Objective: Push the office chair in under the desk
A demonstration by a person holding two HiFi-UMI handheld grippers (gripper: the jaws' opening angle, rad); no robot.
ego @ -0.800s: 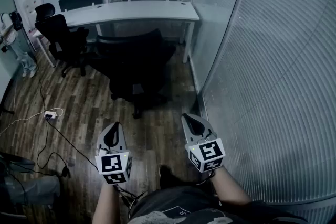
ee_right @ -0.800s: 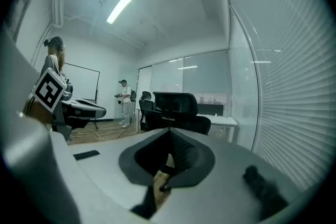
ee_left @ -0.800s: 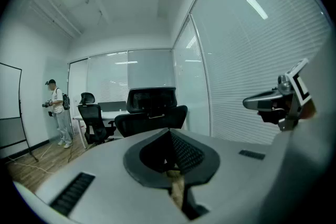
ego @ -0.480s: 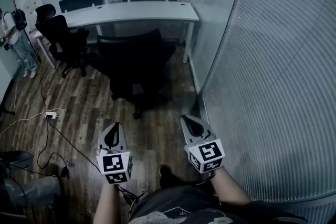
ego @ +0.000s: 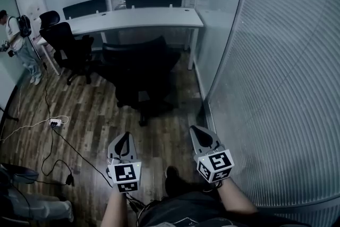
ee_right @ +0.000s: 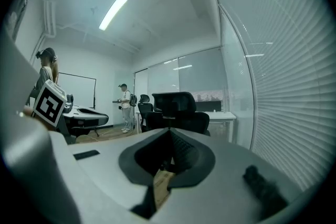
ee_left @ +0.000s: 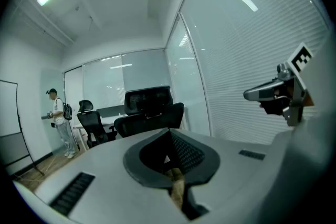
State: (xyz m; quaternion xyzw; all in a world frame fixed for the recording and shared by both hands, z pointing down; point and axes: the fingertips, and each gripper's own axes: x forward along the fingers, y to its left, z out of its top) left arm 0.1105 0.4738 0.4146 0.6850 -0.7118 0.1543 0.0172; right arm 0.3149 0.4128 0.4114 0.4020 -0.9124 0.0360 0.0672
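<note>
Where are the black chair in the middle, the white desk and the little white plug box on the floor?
Black chair in the middle (ego: 141,64): head view, on its backrest.
White desk (ego: 143,17): head view, bare part of its top.
Plug box (ego: 53,123): head view, its white body on the floor.

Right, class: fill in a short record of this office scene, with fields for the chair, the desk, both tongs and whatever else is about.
chair: black, pulled out from the desk, back towards the camera
desk: white, beyond the chair
left tongs: shut, empty, well short of the chair
right tongs: shut, empty, well short of the chair
floor: cables at left
other: second chair and a person at far left
</note>
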